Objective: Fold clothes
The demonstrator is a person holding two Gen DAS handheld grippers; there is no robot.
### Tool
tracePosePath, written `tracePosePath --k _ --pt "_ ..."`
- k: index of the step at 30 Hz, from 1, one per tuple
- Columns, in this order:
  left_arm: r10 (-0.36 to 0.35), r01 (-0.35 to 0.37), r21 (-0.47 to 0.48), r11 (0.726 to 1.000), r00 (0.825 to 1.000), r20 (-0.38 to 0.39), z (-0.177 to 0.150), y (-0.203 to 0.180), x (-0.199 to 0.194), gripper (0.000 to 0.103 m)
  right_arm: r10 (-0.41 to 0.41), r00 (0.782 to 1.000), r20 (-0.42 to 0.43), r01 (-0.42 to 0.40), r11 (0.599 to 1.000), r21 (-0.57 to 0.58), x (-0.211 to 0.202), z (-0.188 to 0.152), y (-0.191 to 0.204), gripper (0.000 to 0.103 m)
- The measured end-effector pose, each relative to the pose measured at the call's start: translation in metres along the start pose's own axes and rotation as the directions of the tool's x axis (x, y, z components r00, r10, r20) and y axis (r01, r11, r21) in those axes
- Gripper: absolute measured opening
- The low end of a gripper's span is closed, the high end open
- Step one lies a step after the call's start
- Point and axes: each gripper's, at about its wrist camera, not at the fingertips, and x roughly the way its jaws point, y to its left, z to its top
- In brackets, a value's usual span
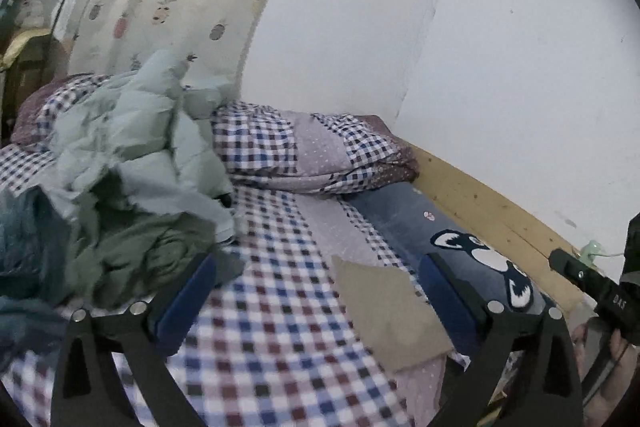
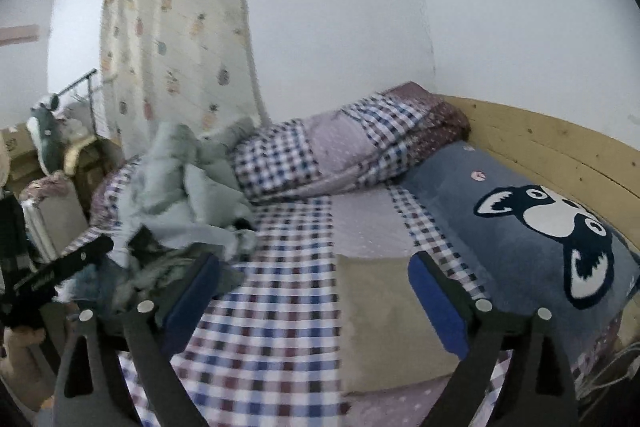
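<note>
Two sets of blue-padded fingers stand spread wide, nothing between them: the left gripper (image 1: 320, 291) and the right gripper (image 2: 316, 287) both hang over the checked sheet (image 1: 272, 339) of the bed, tilted slightly down toward it. Between and just beyond the fingers of each lies a folded tan cloth (image 1: 384, 311), flat on the sheet and touching neither gripper. Off to the left sits the pile of clothes (image 1: 132, 163), pale green pieces on top, olive and teal ones below, all crumpled; the left finger (image 1: 188, 291) of the left gripper overlaps its near edge in view, though contact cannot be judged. Behind the pile a folded quilt (image 1: 304, 151) in the same check lies against the wall. To the right a grey pillow (image 2: 532, 227) with a dog face rests along the wooden bed board (image 2: 560, 143). A pineapple-print curtain (image 2: 176, 47) hangs at the far end. In the left view, the right gripper's black body pokes in at the right edge, with a hand (image 1: 612, 359) below it.
</note>
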Motion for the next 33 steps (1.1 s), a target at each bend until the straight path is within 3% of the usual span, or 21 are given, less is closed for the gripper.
tracePosePath --k 5,11,17,22,29,33 --pt "0.072 -0.072 0.006 0.997 0.997 0.030 -0.018 0.030 -0.043 0.102 0.054 0.998 0.028 -0.054 0.999 -0.005 -0.027 -0.019 0.045 0.100" --pt "0.144 -0.146 0.019 0.989 0.985 0.093 -0.042 0.061 -0.071 0.102 0.105 0.993 0.049 -0.107 0.994 0.034 -0.014 -0.055 0.083 0.102" --pt "0.187 -0.186 0.050 0.981 0.982 -0.012 -0.074 0.091 -0.051 0.102 0.086 0.994 -0.065 -0.084 0.996 0.032 0.041 -0.099 0.111 0.102" --pt "0.213 -0.209 0.048 0.977 0.971 -0.105 -0.098 0.116 -0.023 0.102 0.080 0.979 -0.189 -0.085 0.996 -0.021 0.088 -0.127 0.125 0.102" --pt "0.202 -0.201 0.026 0.979 0.961 -0.188 -0.122 0.140 0.037 0.102 0.045 0.968 -0.247 -0.050 0.999 -0.012 0.140 -0.154 0.122 0.102" --pt "0.229 -0.216 0.083 0.973 0.950 -0.213 -0.132 0.146 0.080 0.102 0.035 0.957 -0.287 -0.033 0.999 0.012 0.183 -0.169 0.119 0.102"
